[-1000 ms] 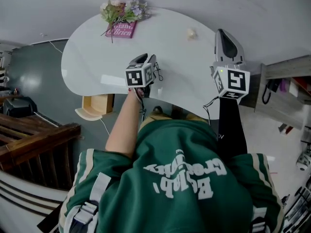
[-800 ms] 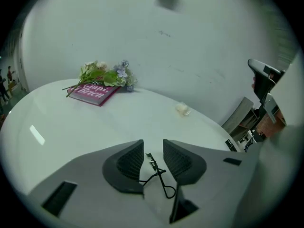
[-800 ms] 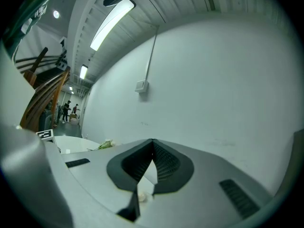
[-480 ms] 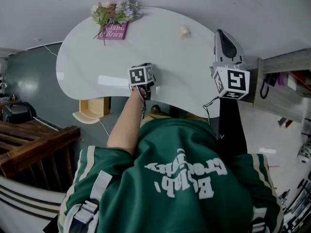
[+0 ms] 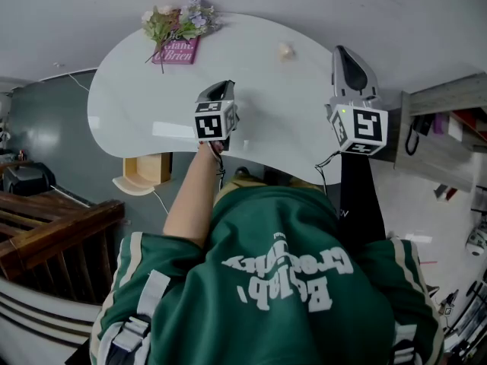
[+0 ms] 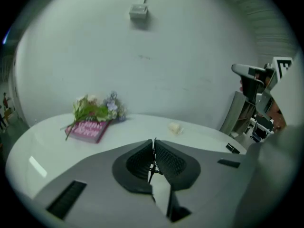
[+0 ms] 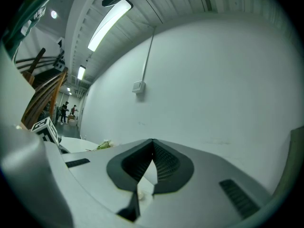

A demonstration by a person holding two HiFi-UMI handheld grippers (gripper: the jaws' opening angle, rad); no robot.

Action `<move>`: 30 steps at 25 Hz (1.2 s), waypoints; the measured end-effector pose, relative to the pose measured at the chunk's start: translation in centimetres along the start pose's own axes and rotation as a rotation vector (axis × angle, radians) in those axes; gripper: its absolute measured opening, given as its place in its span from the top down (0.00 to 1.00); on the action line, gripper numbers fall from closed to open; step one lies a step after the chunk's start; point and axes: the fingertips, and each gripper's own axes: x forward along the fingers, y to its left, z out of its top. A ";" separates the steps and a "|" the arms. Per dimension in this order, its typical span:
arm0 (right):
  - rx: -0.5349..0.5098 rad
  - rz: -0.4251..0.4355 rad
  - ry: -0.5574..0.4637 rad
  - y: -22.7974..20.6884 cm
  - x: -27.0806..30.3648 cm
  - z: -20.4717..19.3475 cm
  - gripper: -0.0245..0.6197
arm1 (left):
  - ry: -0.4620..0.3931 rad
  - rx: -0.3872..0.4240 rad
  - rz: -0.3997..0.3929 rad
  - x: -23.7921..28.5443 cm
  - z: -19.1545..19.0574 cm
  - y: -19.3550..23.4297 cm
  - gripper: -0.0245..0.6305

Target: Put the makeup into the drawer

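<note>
A small pale cream makeup item (image 5: 285,50) (image 6: 175,127) lies alone on the far part of the white table (image 5: 137,90). My left gripper (image 5: 222,90) (image 6: 154,140) hovers over the table's middle, well short of it. Its jaws have just been closing and now meet at the tips, with nothing between them. My right gripper (image 5: 350,55) (image 7: 152,140) hangs past the table's right end, facing the bare wall, jaws together and empty. A light wooden drawer (image 5: 146,173) shows below the table's near left edge.
A bunch of flowers (image 5: 179,20) (image 6: 95,109) lies on a pink book (image 5: 177,50) (image 6: 88,128) at the table's far left. Grey shelving (image 5: 445,139) stands to the right. A dark wooden railing (image 5: 53,226) is at the lower left.
The left gripper dipped toward the table's near edge, then rose again slightly to the left, and its jaws closed. The right gripper stayed put.
</note>
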 end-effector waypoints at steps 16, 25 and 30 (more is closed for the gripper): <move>-0.024 0.046 -0.067 2.0 0.6 3.2 0.95 | -0.621 0.316 -0.036 -12.0 20.4 -5.9 0.92; -0.014 0.127 -0.058 6.9 3.4 3.4 0.95 | -0.602 0.286 0.026 -13.6 19.4 -1.4 0.91; -0.033 0.221 -0.066 13.5 5.5 4.7 0.95 | -0.604 0.263 0.105 -16.7 18.6 4.4 0.91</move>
